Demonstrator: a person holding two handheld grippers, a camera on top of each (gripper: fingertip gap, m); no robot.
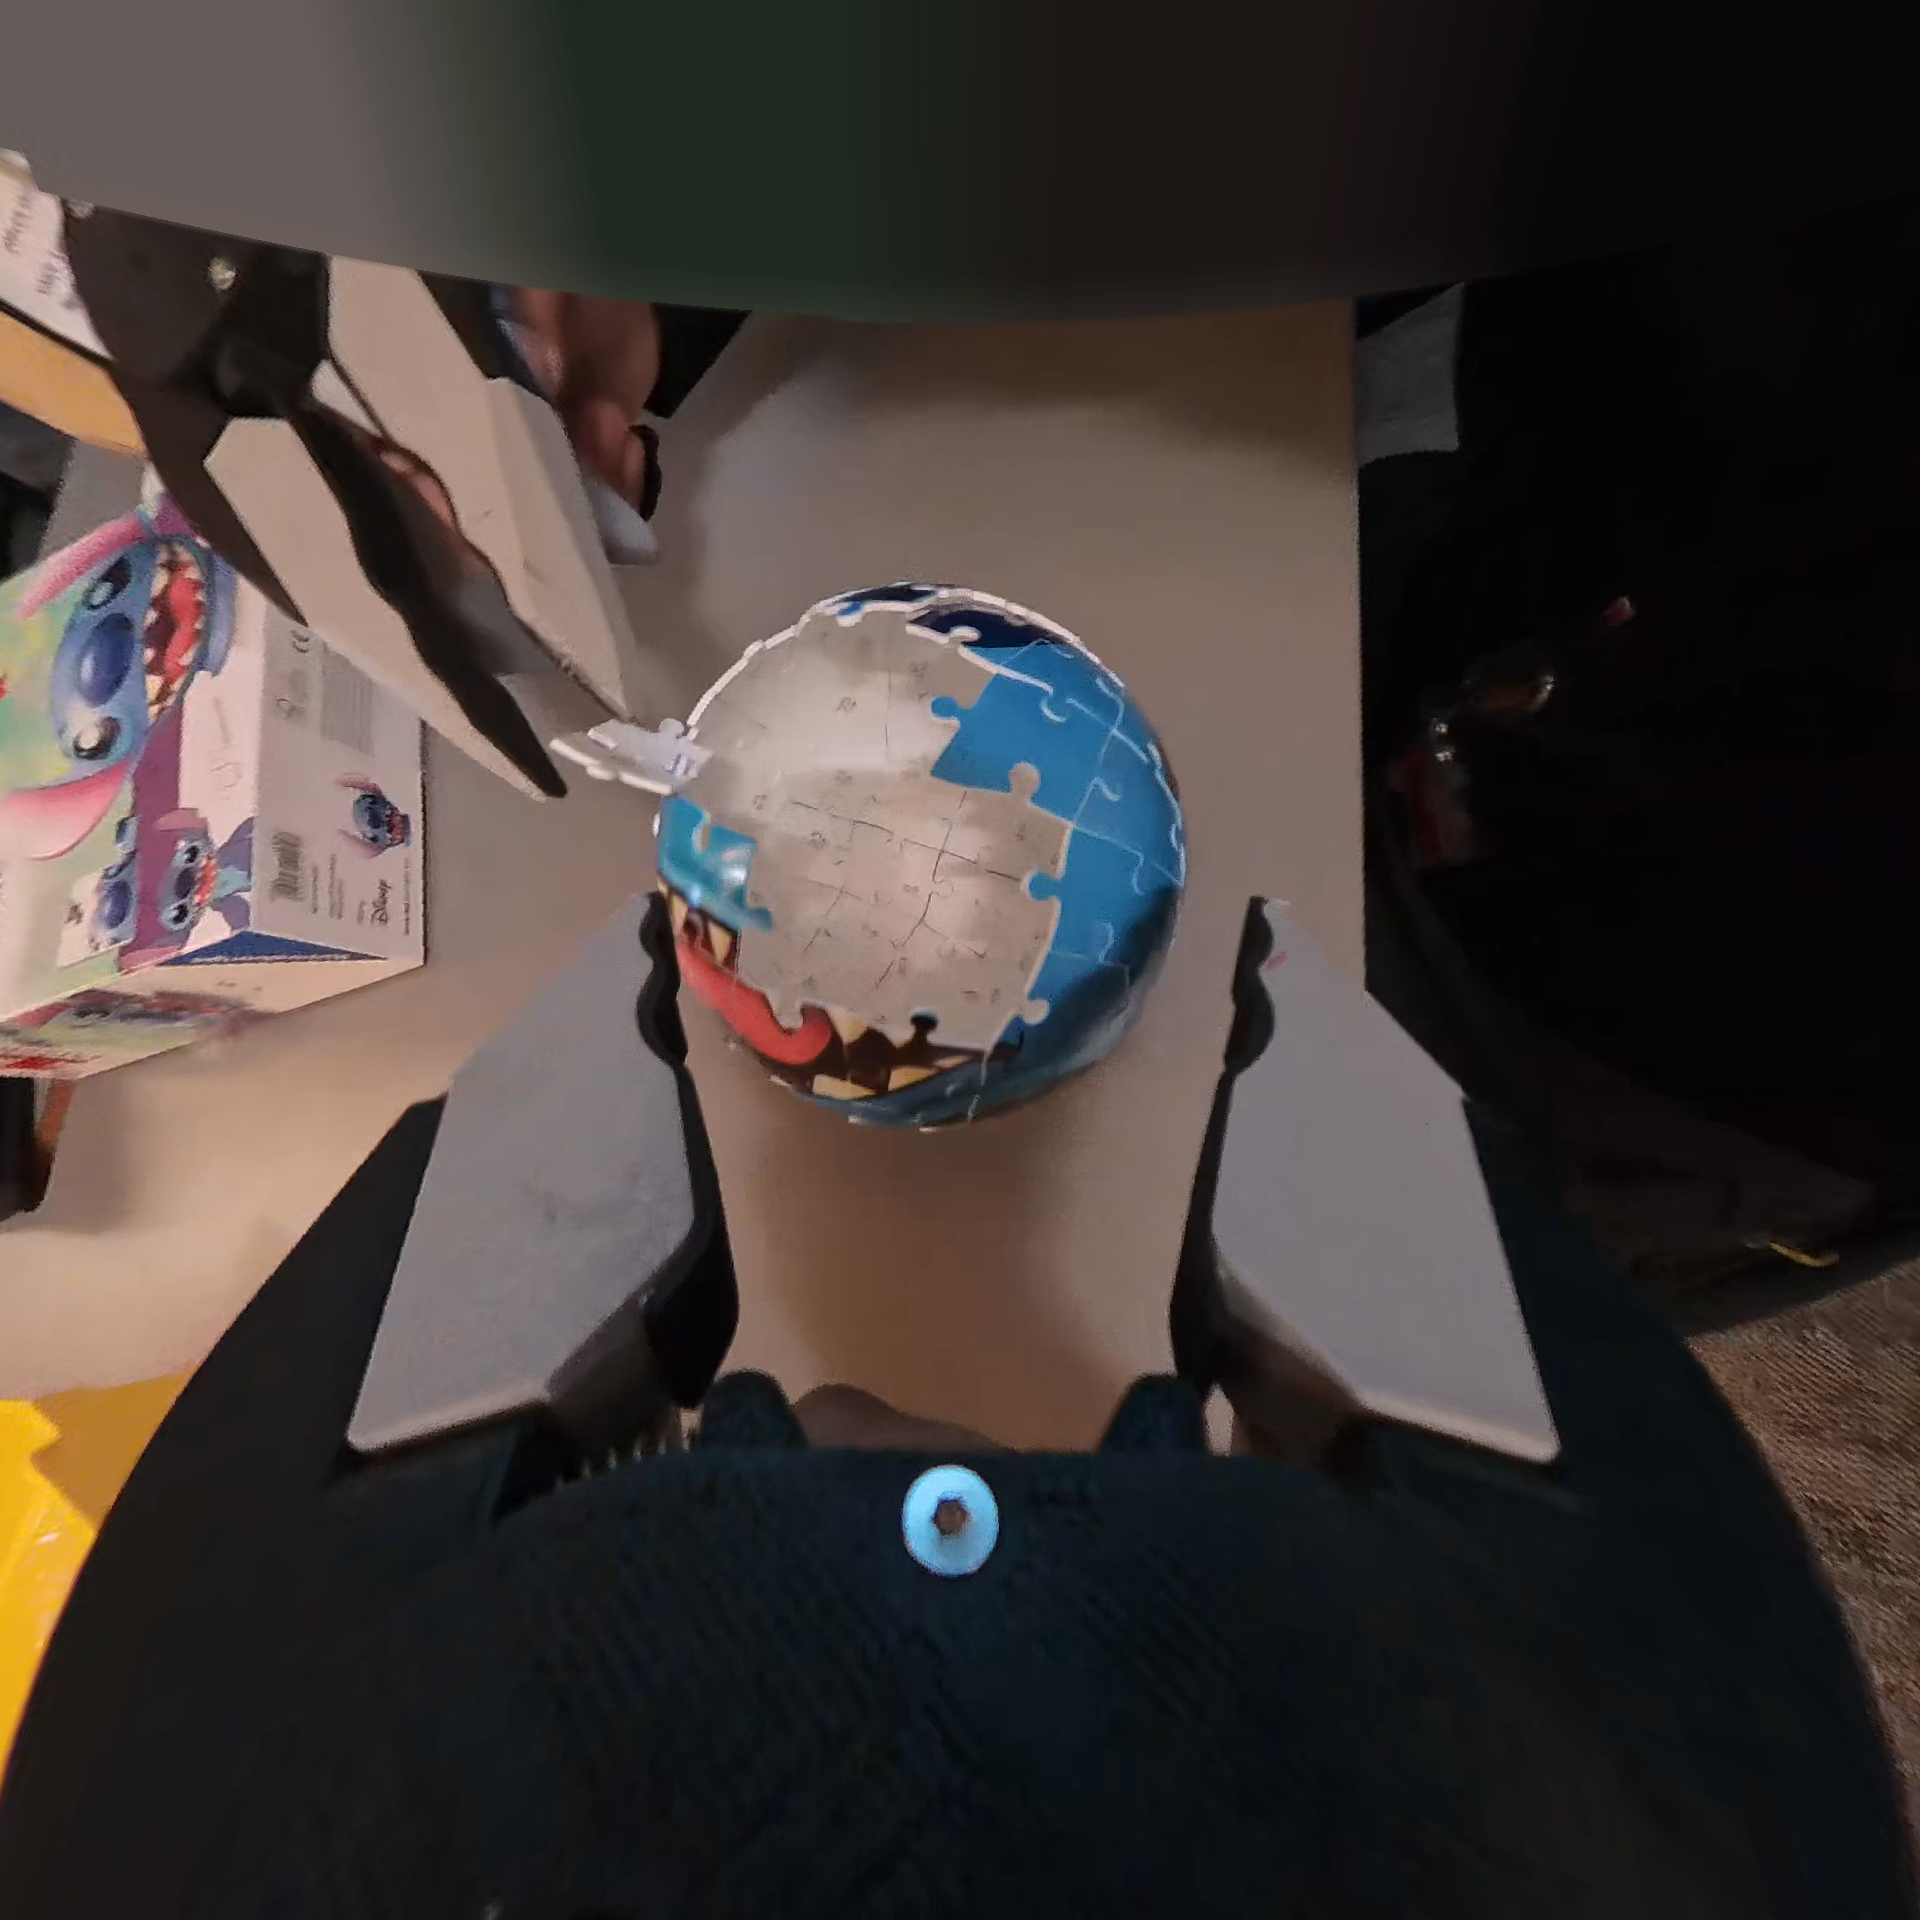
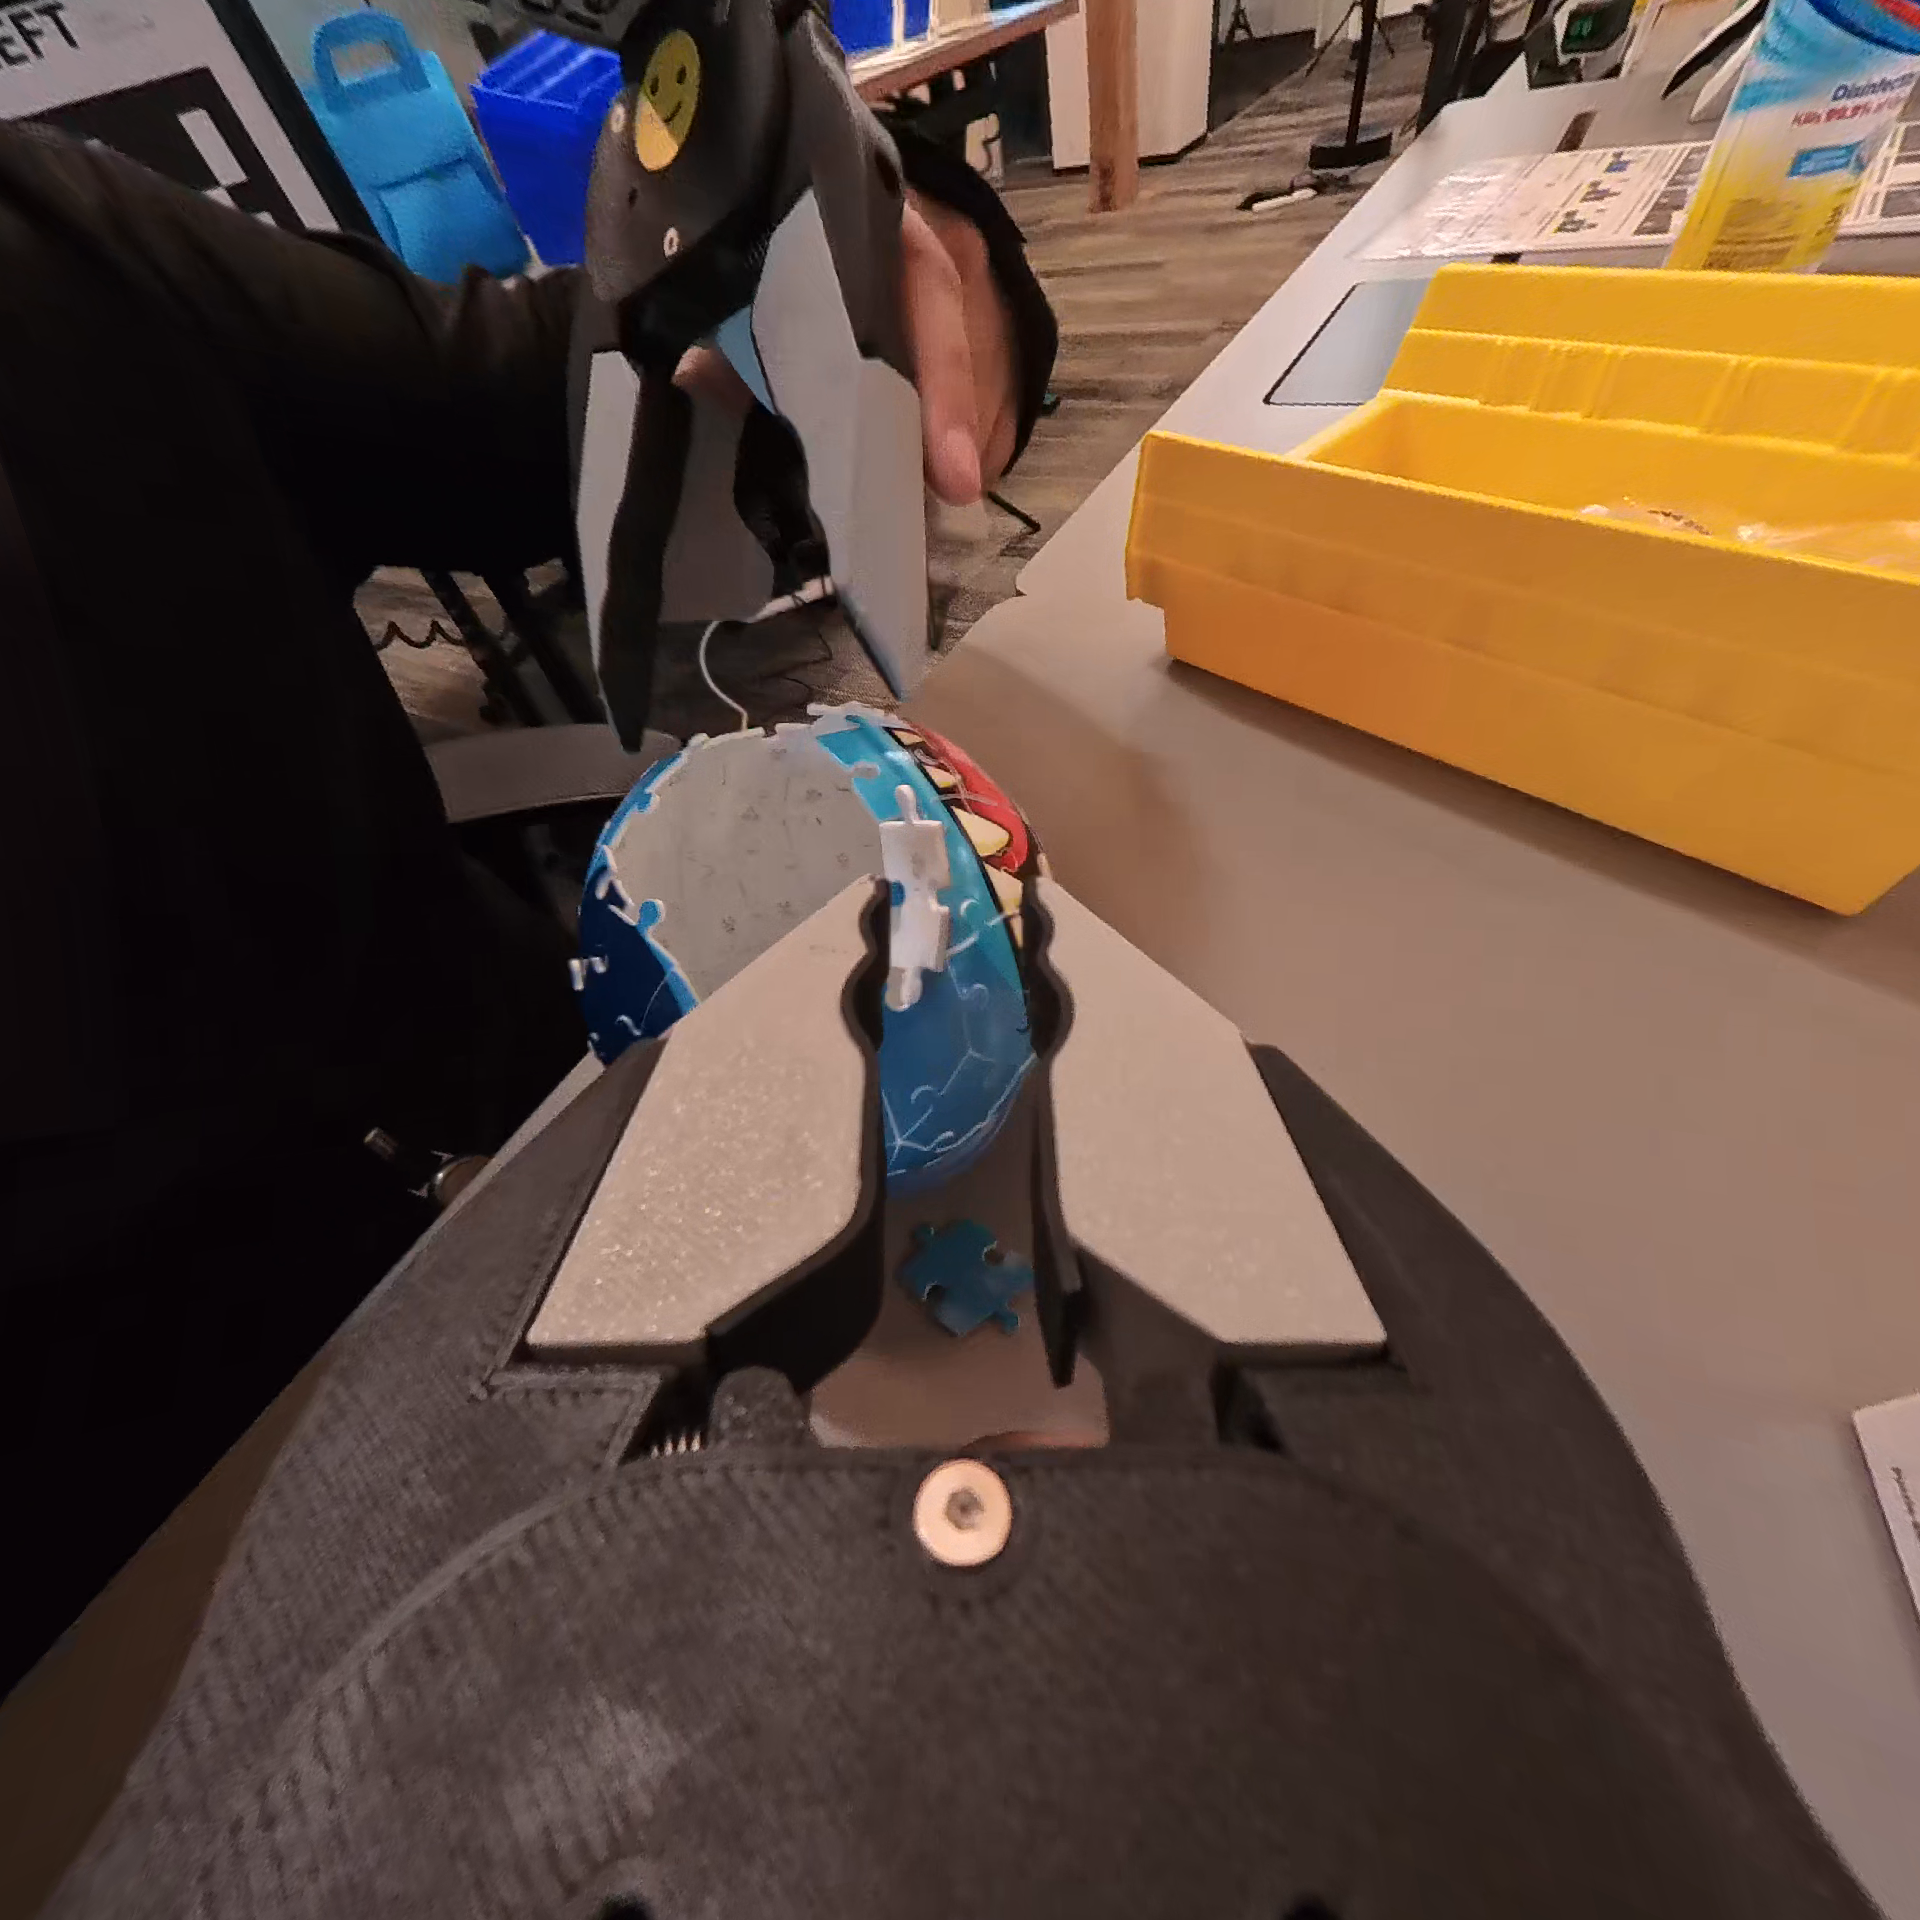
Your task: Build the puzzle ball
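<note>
The puzzle ball (image 1: 1091, 790) rests on the grey table, mostly blue with a red mouth and teeth, and a large opening shows its white inside. My left gripper (image 1: 956, 925) is open and empty, hovering above the ball with a finger on each side. It also shows in the right wrist view (image 2: 769, 717). My right gripper (image 2: 956, 894) is shut on a white-backed puzzle piece (image 2: 914, 904) and holds it at the rim of the opening, as the left wrist view shows (image 1: 649, 750). The ball (image 2: 935, 1091) lies just past its fingertips. A loose blue piece (image 2: 966, 1288) lies on the table.
The puzzle's printed box (image 1: 208, 810) stands left of the ball. A yellow bin (image 2: 1507, 623) sits on the table (image 2: 1351, 1039) to the right, with a wipes canister (image 2: 1787, 135) behind it. A paper sheet (image 2: 1891, 1538) lies at the right edge. The ball sits near the table's edge.
</note>
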